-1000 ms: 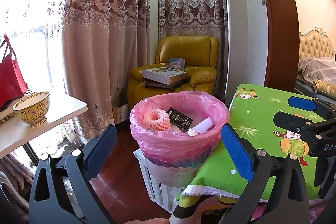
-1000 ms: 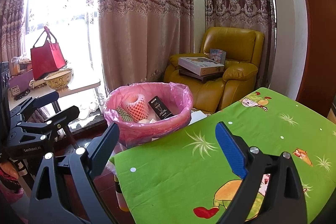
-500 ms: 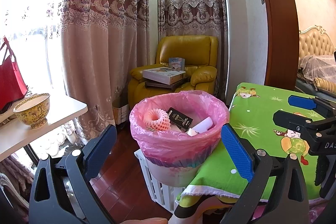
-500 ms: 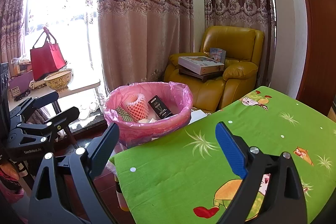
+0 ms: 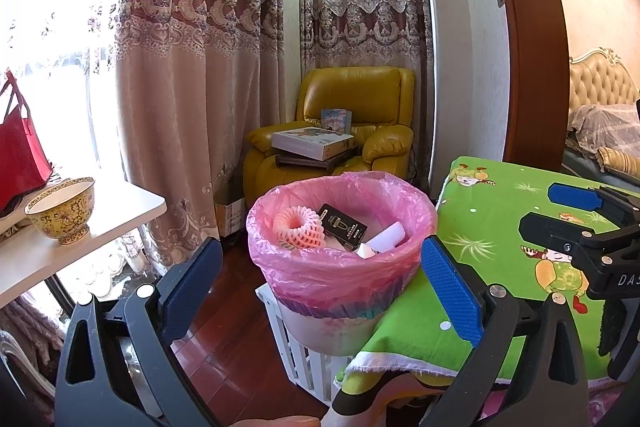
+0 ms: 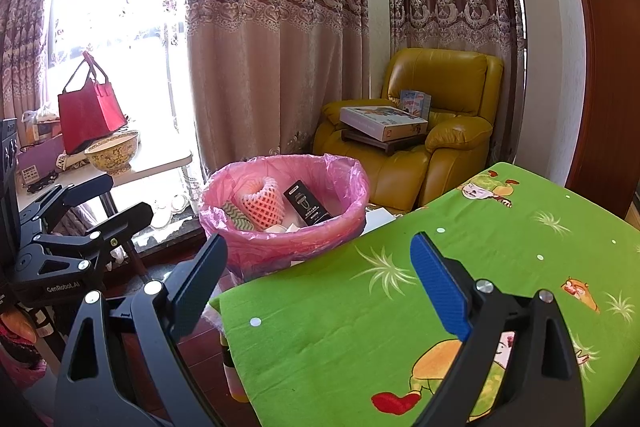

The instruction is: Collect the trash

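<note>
A bin lined with a pink bag [image 5: 340, 267] [image 6: 280, 247] stands beside the green cartoon-print table [image 5: 500, 227] [image 6: 440, 287]. Inside it lie an orange foam fruit net [image 5: 298, 227] [image 6: 264, 203], a black box [image 5: 344, 227] [image 6: 306, 207] and white paper [image 5: 386, 237]. My left gripper [image 5: 320, 283] is open and empty, held in front of the bin. My right gripper [image 6: 320, 279] is open and empty above the table's near left corner; it also shows at the right of the left wrist view [image 5: 576, 215]. The left gripper shows at the left of the right wrist view [image 6: 108, 199].
A white crate [image 5: 304, 355] holds the bin up off the wooden floor [image 5: 232, 339]. A white side table [image 5: 120, 211] at the left carries a yellow bowl [image 5: 64, 207] and a red bag [image 6: 88, 111]. A yellow armchair [image 5: 352, 131] with boxes stands by the curtains.
</note>
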`<state>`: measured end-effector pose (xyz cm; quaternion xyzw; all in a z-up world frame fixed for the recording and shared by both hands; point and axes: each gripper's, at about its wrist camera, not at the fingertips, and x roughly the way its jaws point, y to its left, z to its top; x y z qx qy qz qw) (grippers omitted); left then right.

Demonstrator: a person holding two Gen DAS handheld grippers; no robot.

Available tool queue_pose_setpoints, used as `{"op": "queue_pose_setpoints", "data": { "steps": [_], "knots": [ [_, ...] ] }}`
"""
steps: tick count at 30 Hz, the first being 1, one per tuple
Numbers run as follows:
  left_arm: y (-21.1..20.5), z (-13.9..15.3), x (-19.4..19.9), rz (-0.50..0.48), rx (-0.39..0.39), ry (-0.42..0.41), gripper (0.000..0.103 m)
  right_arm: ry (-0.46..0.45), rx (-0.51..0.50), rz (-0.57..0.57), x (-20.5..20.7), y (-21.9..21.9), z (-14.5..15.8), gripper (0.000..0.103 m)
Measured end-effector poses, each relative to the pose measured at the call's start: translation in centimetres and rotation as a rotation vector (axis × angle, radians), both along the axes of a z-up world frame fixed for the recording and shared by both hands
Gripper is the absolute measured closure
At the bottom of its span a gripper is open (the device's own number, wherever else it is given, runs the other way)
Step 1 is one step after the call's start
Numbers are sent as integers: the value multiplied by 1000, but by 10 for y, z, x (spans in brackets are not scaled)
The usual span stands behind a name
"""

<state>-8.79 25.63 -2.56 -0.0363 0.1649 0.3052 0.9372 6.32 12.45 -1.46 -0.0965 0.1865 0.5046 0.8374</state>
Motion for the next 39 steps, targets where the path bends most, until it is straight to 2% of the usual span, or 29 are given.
{"op": "queue_pose_setpoints", "data": {
  "steps": [17, 39],
  "knots": [
    [0, 0, 0, 3, 1, 1, 9, 3, 0, 1, -3, 1, -3, 13],
    [13, -5, 3, 75, -24, 32, 9, 11, -1, 7, -11, -3, -9, 13]
  ]
}}
